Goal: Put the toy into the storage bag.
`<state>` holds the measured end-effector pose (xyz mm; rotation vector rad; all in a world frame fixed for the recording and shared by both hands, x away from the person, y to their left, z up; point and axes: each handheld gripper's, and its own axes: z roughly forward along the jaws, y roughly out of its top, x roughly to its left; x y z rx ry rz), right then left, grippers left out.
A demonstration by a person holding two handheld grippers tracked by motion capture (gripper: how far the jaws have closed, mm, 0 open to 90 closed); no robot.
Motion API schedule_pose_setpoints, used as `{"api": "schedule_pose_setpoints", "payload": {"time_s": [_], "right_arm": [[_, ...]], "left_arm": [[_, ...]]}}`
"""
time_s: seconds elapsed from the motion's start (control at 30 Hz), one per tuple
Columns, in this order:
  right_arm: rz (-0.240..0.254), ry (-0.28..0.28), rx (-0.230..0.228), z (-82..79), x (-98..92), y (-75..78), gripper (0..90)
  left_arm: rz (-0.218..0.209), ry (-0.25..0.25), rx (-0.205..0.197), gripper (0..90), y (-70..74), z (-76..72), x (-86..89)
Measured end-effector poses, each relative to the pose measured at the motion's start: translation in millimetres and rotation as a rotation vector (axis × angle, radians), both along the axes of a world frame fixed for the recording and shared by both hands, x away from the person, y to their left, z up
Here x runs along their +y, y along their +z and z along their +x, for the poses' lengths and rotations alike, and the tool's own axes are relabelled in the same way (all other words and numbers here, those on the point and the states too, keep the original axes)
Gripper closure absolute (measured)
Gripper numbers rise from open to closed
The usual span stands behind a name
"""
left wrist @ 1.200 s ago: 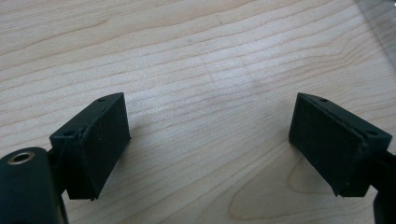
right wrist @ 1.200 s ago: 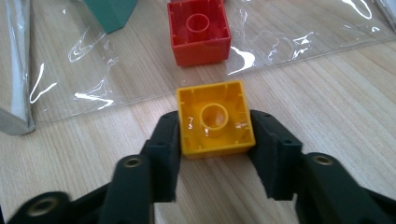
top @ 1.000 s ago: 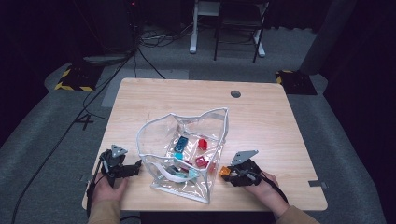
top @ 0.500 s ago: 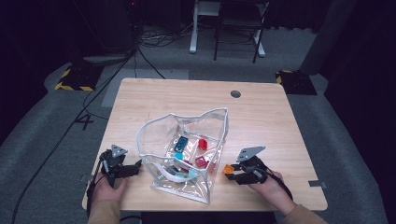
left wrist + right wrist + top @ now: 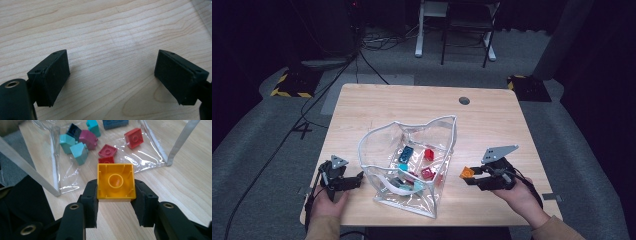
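The jaws of the right gripper (image 5: 116,202) are pressed on two opposite sides of an orange-yellow building block (image 5: 116,182), whose hollow underside with its round tube faces the camera in the right gripper view. In the high view this gripper (image 5: 473,176) holds the block (image 5: 467,172) above the table, near the front right corner and just beside the right wall of the clear plastic pouch (image 5: 447,145). The person's right hand (image 5: 519,195) carries it from the front edge. The pouch stands open in the middle of the table, toward the front edge, and it contains red bricks (image 5: 428,154), a blue brick (image 5: 406,153) and turquoise pieces (image 5: 403,167). In the right gripper view the same pouch (image 5: 160,147) lies just behind the held block, with red bricks (image 5: 134,136), turquoise pieces (image 5: 79,153) and a magenta piece (image 5: 88,139) inside. The jaws of the left gripper (image 5: 112,75) stand wide apart with only bare wood (image 5: 105,32) between them. In the high view this gripper (image 5: 347,181) rests near the front left corner of the table (image 5: 412,102), just beside the pouch, in the left hand (image 5: 327,205).
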<state>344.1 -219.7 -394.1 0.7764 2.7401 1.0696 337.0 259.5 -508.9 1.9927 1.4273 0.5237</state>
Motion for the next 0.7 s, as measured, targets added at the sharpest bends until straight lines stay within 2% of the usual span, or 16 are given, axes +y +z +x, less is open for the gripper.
{"api": "schedule_pose_setpoints", "payload": {"time_s": [0.13,0.4,0.7], "right_arm": [[0.014,-0.001,-0.006,0.0,-3.5,14.3,58.7],[0.034,-0.001,-0.032,-2.5,-8.2,40.6,58.7],[0.054,0.020,-0.049,0.6,-1.3,72.6,58.7]], "left_arm": [[0.001,-0.021,-0.004,15.2,0.4,-0.8,4.2],[-0.001,-0.019,-0.007,15.1,0.1,-1.3,4.2],[-0.003,-0.019,-0.005,15.1,0.1,-1.3,4.2]]}}
